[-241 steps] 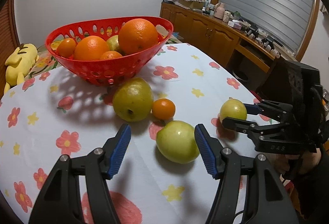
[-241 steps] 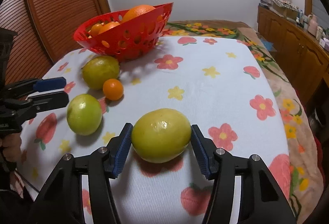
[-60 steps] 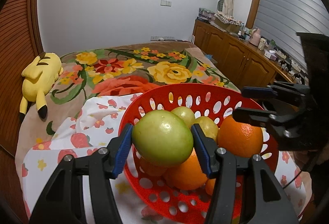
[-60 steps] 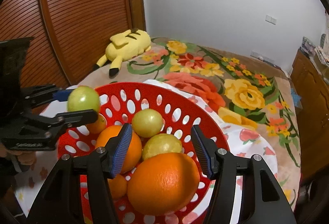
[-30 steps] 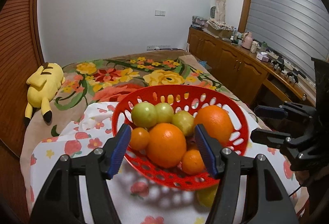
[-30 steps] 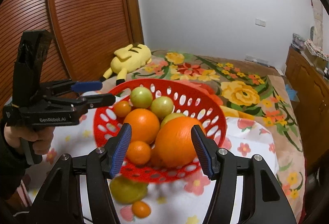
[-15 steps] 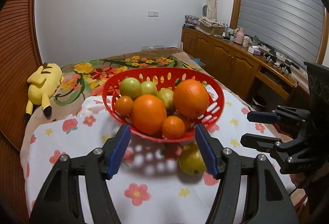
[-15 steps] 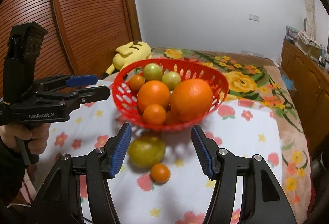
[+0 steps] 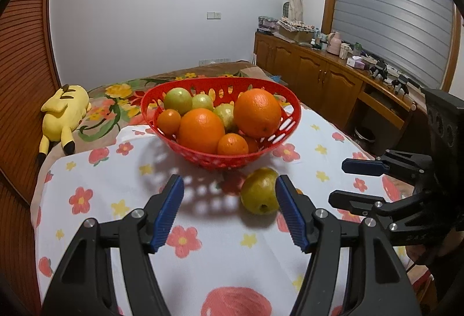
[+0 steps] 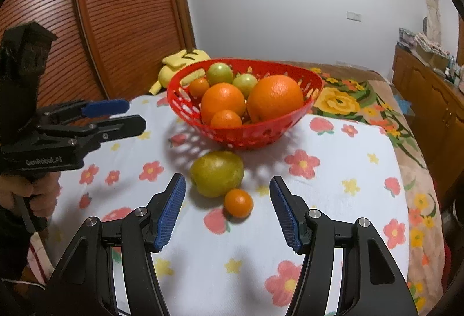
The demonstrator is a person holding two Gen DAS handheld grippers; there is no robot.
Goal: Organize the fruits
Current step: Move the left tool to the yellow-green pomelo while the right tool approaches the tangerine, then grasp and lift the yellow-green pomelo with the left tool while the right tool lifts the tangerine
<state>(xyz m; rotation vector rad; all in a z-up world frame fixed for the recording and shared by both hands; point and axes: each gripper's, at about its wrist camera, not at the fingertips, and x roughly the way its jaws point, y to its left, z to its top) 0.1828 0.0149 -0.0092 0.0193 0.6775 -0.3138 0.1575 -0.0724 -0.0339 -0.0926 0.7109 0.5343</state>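
Fruit left on the cloth — yellow-green pear (image 10: 217,172) and small orange (image 10: 238,203) — lies dead ahead of the right gripper (image 10: 227,213); left gripper (image 9: 229,213) sits off-line — both empty, jaws half-open.

Both black claws (image 9: 229,210) (image 10: 227,213) carry ribbed blue pads (image 10: 169,214), silver screws and white "GenRobot.AI" lettering.

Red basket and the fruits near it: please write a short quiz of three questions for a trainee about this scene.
1. True or false: both grippers, the left gripper and the right gripper, hold nothing.
2. How many fruits lie on the floral tablecloth outside the red basket?
3. Which one lies closer to the basket: A) the small orange, B) the yellow-green fruit?

Key: 1 true; 2 two; 3 B.
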